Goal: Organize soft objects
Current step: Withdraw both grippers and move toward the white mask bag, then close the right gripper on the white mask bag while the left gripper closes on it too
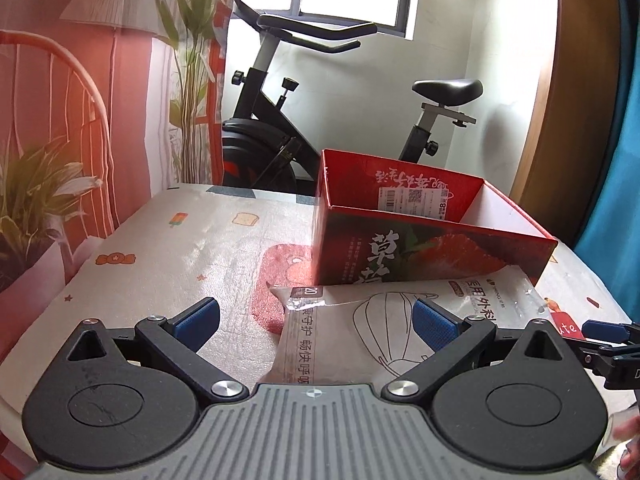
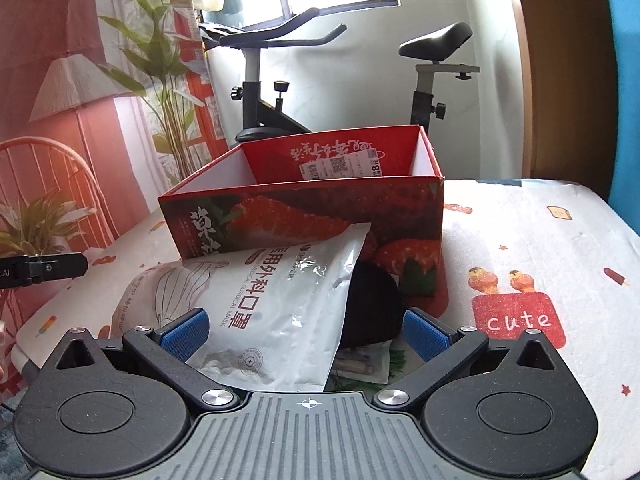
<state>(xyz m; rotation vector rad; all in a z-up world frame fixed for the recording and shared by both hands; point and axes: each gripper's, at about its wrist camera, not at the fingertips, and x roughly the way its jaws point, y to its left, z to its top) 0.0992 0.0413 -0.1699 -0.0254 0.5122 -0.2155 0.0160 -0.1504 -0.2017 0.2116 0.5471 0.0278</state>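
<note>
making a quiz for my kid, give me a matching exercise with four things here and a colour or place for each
Things:
1. box
2. mask bag
3. exercise bike
4. "cute" patch

Descriptions:
A. behind the box, under the window
B. white, leaning on the box front
C. red print on the cover, right of the box
D. red, open top, strawberry picture

Pairs: 1-D, 2-B, 3-A, 4-C
</note>
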